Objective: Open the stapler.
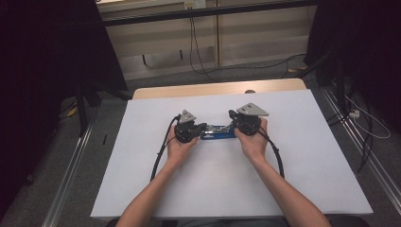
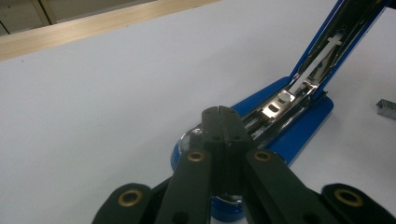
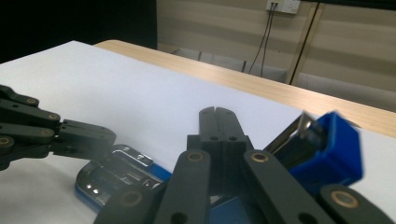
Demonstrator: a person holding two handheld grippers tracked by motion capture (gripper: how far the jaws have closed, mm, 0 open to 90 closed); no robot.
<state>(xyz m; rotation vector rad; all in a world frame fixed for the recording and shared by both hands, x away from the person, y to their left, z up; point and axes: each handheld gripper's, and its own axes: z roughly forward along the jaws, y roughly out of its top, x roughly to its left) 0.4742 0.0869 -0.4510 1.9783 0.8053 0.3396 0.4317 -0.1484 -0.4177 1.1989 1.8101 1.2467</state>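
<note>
A blue stapler (image 1: 217,132) lies on the white table top between my two grippers. It is swung open: its blue top arm (image 2: 345,28) rises off the base (image 2: 303,126) and the metal staple channel (image 2: 280,100) is bared. My left gripper (image 2: 222,112) is shut, jaws pressed together with nothing between them, its tips over the base's rounded end. My right gripper (image 3: 217,112) is shut too and holds nothing; the raised blue arm end (image 3: 336,144) hangs just right of its tips. The chromed base plate (image 3: 116,170) lies below, with the left gripper (image 3: 46,133) on it.
A small strip of staples (image 2: 386,108) lies on the white sheet beside the stapler. The white sheet (image 1: 142,189) covers a wooden table whose far edge (image 1: 213,89) shows. Dark stands and cables flank the table on the floor.
</note>
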